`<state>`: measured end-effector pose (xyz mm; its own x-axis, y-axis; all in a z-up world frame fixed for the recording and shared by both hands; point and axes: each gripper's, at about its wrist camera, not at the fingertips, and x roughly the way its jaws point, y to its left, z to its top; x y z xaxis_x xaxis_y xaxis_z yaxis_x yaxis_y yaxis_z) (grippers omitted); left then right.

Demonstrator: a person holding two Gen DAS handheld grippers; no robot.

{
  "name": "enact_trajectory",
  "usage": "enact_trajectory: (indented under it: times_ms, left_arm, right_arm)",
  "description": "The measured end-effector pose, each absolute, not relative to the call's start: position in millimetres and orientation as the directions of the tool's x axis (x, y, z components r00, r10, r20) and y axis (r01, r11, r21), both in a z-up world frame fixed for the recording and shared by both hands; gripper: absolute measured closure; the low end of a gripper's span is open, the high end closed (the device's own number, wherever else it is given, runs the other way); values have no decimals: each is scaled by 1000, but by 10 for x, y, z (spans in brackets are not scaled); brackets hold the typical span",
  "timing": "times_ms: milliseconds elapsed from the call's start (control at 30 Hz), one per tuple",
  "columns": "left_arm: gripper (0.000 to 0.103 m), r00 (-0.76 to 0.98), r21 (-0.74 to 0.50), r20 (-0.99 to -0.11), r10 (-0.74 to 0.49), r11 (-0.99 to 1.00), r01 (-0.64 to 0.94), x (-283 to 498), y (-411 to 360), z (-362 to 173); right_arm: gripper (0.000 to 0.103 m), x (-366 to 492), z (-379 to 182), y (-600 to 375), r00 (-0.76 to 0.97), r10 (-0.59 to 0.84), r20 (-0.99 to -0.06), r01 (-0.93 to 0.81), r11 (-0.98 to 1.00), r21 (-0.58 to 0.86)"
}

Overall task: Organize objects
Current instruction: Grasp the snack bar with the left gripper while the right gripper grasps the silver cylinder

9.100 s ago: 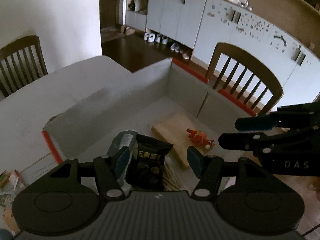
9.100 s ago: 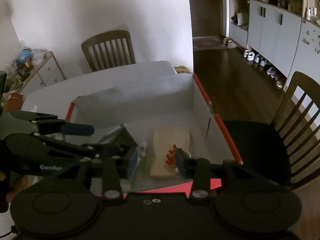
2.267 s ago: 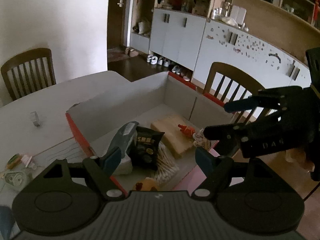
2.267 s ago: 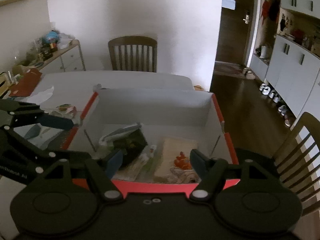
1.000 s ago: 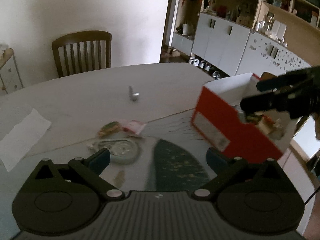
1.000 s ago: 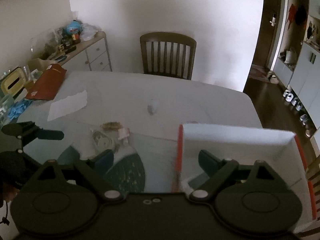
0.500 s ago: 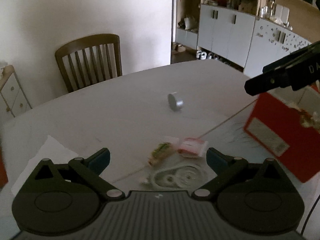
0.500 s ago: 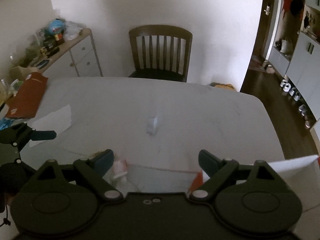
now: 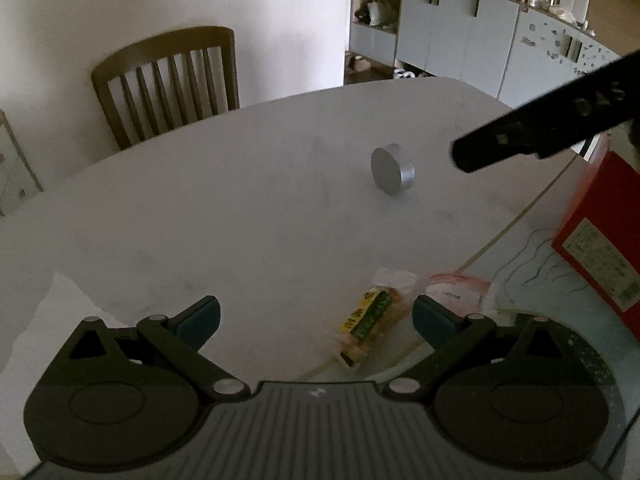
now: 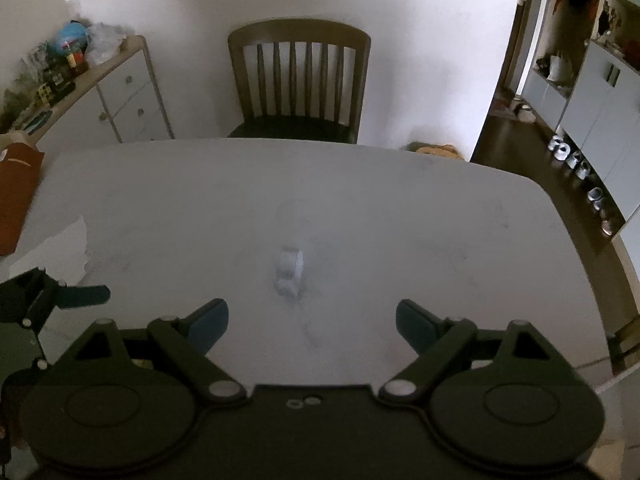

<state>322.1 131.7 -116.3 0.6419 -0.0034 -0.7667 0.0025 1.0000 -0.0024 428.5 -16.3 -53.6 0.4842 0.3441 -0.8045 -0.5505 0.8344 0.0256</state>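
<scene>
A silver disc-shaped tin [image 9: 391, 171] stands on edge on the white table; it also shows in the right wrist view [image 10: 289, 270], blurred. A yellow-green snack packet [image 9: 366, 321] and a pink-white packet [image 9: 460, 290] lie close in front of my left gripper [image 9: 316, 318], which is open and empty. My right gripper [image 10: 312, 322] is open and empty above the table, with the tin ahead between its fingers. One right-gripper finger [image 9: 540, 132] crosses the left wrist view just right of the tin. The red box [image 9: 600, 240] stands at the right.
A wooden chair [image 10: 298, 80] stands at the table's far side. White paper [image 10: 60, 254] and a brown folder [image 10: 16, 196] lie at the left. A dark round mat [image 9: 560, 344] lies by the box. A sideboard [image 10: 100, 92] stands left; cabinets [image 9: 480, 32] right.
Both grippers have swung left, away from the red box, and moved toward the silver tin and the packets. The box has slid to the right edge of view. Both stay open.
</scene>
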Motion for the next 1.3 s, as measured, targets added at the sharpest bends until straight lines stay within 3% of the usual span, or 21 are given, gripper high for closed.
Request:
enact_trajectory:
  times_ms: [300,533,633,700,767,1000,1167,1300]
  left_arm:
    - [1,655,-41,-752,-70,997,60,3259,1364,-1266]
    - [6,673,-35,-734,-93,994,99,3240,1303,-1269]
    - [22,671,-16,-736,-90,993,116,3267,1279,-1270]
    - [38,665,-12,-740,-97,991,131,3241,1233,-1274]
    - [42,668,5,-739,-93,990,143,3223,1203,-1281]
    - [69,675,15,-733,-87,990,144,3207,1169,-1265]
    - [80,678,14,-731,-79,991,131,3189,1176,-1268]
    - [82,675,-8,-734,-81,994,111,3193,1197,-1267]
  right_arm:
    - [16,4543,-690,52,464,328,-823,-539,842,31]
    - [25,4701,-895,168,449,289,-845,-508,861,24]
    - [30,4697,-967,199,442,280,-852,-510,860,18]
    - [36,4711,-994,238,436,277,-856,-517,856,14]
    - [45,4703,-1008,263,430,281,-858,-527,850,15]
    - [66,4672,-1024,289,424,281,-861,-538,843,10]
    - [87,4625,-987,293,438,276,-856,-541,841,-5]
    - [91,4603,-929,248,453,282,-846,-542,840,-10]
